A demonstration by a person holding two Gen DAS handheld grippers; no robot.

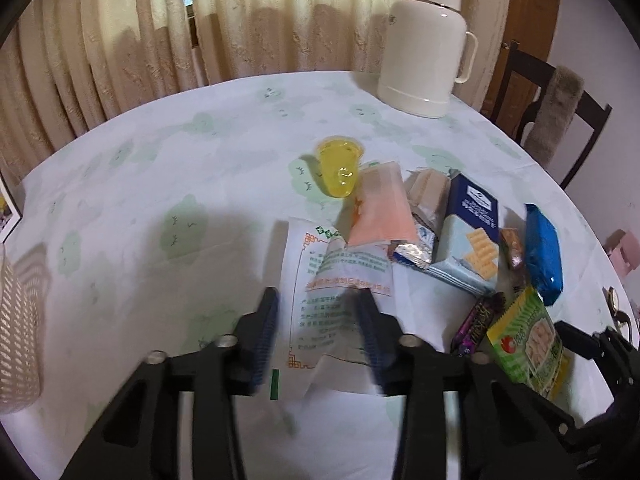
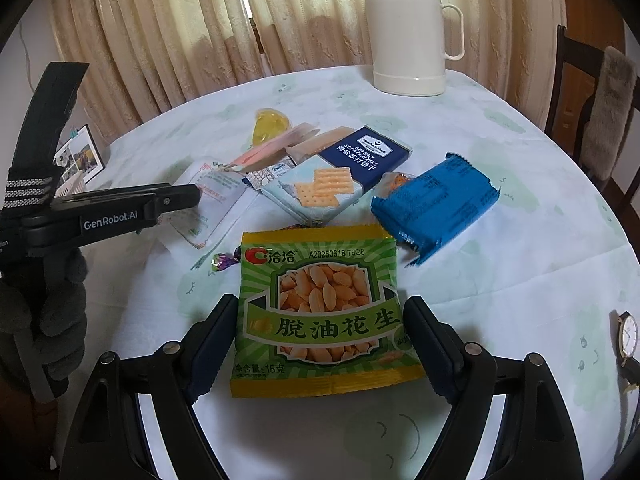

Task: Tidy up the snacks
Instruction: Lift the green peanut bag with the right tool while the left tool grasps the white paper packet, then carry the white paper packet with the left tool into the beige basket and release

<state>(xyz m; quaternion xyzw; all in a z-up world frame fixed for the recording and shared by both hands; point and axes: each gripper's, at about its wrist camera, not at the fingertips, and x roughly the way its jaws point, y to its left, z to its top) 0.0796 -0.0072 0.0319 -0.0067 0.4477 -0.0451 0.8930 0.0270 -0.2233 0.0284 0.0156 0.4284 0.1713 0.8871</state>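
Between the 2 fingers of the left gripper (image 1: pixel 316 332) lies the white printed sachet (image 1: pixel 332 280), its long axis running from 6 toward 12 o'clock in the left wrist view, in line with the fingers. Its jaws have narrowed onto the packet's 2 long edges, and the lower end looks lifted and creased, so I judge the sachet clamped, though motion blur hides the pads' contact.

In the right wrist view the right gripper (image 2: pixel 320 332) straddles the green peanut packet (image 2: pixel 320 312), fingers at 9 and 3 o'clock of it. Both fingers meet the packet's side edges; I cannot tell whether they press or merely bracket it.

Snacks crowd the table (image 2: pixel 500 272) beyond. At 1 o'clock of the sachet sits the pink pouch (image 1: pixel 380 212), overlapping its far end, with the yellow jelly cup (image 1: pixel 340 168) just past it at 12. The cracker pack (image 1: pixel 468 232) lies at 2 o'clock, the blue wrapper (image 1: pixel 542 252) farther at 3, and a purple candy (image 1: pixel 478 320) close by the right finger. The pink pouch is the likeliest snag when the sachet comes away.

At 9 o'clock, at the left view's edge, stands a woven basket (image 1: pixel 18 328), well apart from the pile and a likely destination. A cream thermos (image 1: pixel 426 44) stands far off at 1 o'clock, clear of everything.
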